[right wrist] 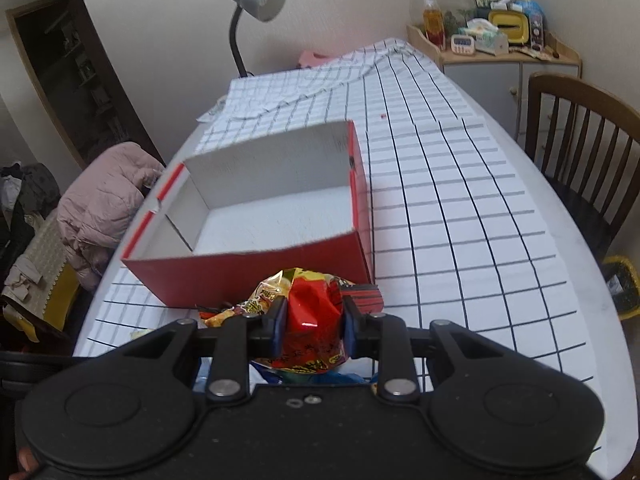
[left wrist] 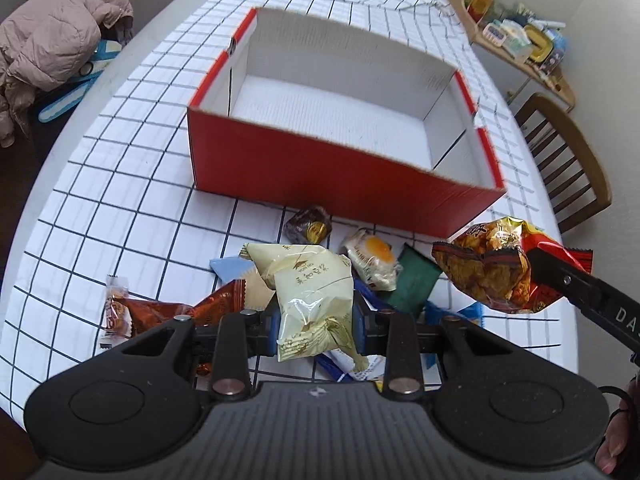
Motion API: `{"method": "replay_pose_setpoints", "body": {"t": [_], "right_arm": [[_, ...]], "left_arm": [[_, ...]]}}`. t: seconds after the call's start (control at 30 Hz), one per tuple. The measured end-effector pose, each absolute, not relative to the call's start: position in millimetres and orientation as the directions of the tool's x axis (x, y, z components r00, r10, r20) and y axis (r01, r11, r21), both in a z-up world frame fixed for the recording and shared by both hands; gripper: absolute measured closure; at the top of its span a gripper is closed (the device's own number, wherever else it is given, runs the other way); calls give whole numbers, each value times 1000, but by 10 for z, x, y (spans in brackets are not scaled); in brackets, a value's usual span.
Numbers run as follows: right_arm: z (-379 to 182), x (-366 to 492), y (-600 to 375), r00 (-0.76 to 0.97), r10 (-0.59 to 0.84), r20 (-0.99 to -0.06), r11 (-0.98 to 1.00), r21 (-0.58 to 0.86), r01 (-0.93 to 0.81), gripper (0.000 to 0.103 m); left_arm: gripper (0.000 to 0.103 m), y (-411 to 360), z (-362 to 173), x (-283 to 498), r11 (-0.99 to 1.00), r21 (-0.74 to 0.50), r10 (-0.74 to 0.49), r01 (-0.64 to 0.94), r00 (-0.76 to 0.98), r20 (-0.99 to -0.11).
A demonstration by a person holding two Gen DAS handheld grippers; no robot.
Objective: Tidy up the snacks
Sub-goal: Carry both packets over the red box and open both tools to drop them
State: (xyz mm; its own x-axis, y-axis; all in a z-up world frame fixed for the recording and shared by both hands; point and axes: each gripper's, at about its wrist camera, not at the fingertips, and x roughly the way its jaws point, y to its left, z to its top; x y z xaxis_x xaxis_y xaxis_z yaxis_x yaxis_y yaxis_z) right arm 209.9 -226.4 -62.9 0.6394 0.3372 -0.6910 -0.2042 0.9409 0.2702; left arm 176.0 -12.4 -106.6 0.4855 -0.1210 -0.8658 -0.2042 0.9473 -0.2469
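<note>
My left gripper (left wrist: 316, 322) is shut on a cream snack packet (left wrist: 310, 292) with gold print, lifted above the pile. My right gripper (right wrist: 313, 326) is shut on a red and yellow crinkly snack bag (right wrist: 310, 312); the same red and yellow bag (left wrist: 490, 266) hangs at the right of the left wrist view, held by a black finger (left wrist: 576, 284). Ahead stands an open red box (left wrist: 320, 168) with a white, bare inside; the red box (right wrist: 256, 272) also fills the middle of the right wrist view. Loose snacks lie before it: a dark brown packet (left wrist: 308, 224), an egg-print packet (left wrist: 374, 258), a green packet (left wrist: 412, 280).
A white cloth with a black grid (left wrist: 120, 184) covers the table. Wooden chairs (right wrist: 580, 160) stand at the right edge. A pink padded jacket (left wrist: 52, 32) lies at the left. A shelf with clutter (right wrist: 492, 40) and a grey lamp (right wrist: 256, 0) stand at the back.
</note>
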Motion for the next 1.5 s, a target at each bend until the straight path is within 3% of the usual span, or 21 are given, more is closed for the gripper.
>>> {"method": "replay_pose_setpoints", "body": {"t": [0.4,0.73,1.5], "right_arm": [[-137,2219,-2145,689,386,-613,922,267,-280,76],[-155,2713,-1965,692,381,-614,925,239,-297,76],[-844,3873,-1483,572,384,-725,909,186,-374,77]], "left_arm": [[71,-85,-450,1870,962,-237,-112,-137,592,-798],[71,10,-315,2442,974,-173,-49,-145,610,-791],[71,136,-1136,3733,972,-80,35,-222,470,-882]]}}
